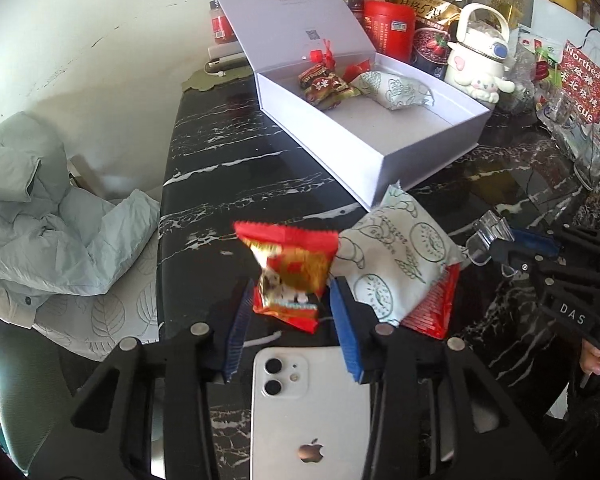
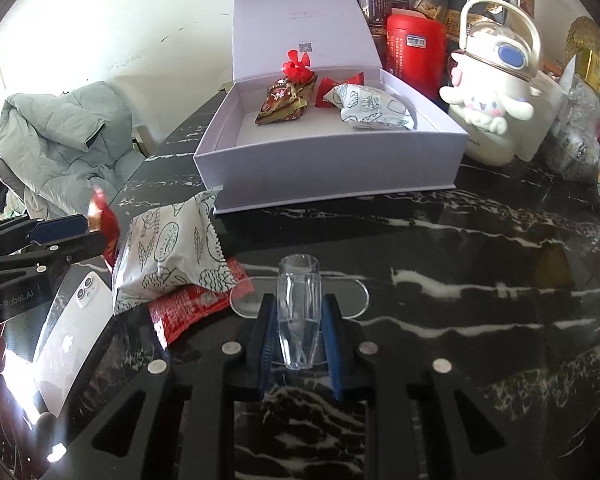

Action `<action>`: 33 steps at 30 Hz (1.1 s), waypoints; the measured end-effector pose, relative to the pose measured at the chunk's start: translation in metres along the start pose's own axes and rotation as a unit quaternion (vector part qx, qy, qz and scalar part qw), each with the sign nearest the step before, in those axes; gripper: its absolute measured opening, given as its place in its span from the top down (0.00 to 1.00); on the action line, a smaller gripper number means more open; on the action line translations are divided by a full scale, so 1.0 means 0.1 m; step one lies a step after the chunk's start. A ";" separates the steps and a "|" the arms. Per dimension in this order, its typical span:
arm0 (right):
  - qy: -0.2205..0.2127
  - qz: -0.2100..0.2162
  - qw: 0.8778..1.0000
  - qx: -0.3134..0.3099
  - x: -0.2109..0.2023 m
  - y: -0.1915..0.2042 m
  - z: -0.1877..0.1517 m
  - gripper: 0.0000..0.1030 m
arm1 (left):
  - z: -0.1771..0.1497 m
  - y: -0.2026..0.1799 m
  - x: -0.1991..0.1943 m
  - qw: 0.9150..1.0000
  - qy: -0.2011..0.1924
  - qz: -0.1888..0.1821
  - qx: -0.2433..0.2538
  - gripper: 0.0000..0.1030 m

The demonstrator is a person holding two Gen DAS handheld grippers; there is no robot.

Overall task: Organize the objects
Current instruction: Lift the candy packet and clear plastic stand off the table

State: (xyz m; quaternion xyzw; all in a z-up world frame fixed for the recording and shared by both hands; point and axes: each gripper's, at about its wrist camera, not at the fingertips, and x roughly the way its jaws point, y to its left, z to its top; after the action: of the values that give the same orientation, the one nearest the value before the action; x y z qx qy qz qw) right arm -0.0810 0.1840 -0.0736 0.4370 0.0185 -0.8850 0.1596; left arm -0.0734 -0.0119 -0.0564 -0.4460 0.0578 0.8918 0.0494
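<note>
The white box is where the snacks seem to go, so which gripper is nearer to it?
About equal. The left gripper, holding a red snack packet, and the right gripper, holding a clear plastic piece, both sit short of the white box.

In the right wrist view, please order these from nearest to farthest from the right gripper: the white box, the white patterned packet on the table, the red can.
1. white patterned packet, left of the right gripper.
2. white box, behind it.
3. red can, behind the box.

Black marble table (image 2: 480,248) bears an open white box (image 2: 324,176), 1 phone (image 2: 72,332), snack packets (image 2: 172,256).
</note>
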 end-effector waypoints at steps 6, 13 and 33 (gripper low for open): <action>0.001 -0.003 1.000 0.008 -0.19 -0.07 -0.22 0.78 | -0.13 -0.18 -0.03 0.999 0.008 -0.032 0.004 0.63; -0.010 0.003 1.000 0.000 -0.27 -0.05 -0.30 0.78 | -0.17 -0.21 -0.07 1.000 0.000 -0.021 -0.002 0.58; 0.001 0.009 0.999 -0.039 0.03 0.18 -0.15 0.50 | 0.01 0.22 0.37 0.999 0.027 0.015 -0.030 0.34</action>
State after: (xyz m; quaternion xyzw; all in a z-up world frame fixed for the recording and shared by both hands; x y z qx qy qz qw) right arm -0.0658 0.1688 -0.0833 0.4317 0.0493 -0.8816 0.1844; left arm -0.0993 -0.0321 -0.0835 -0.4706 0.0392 0.8813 0.0208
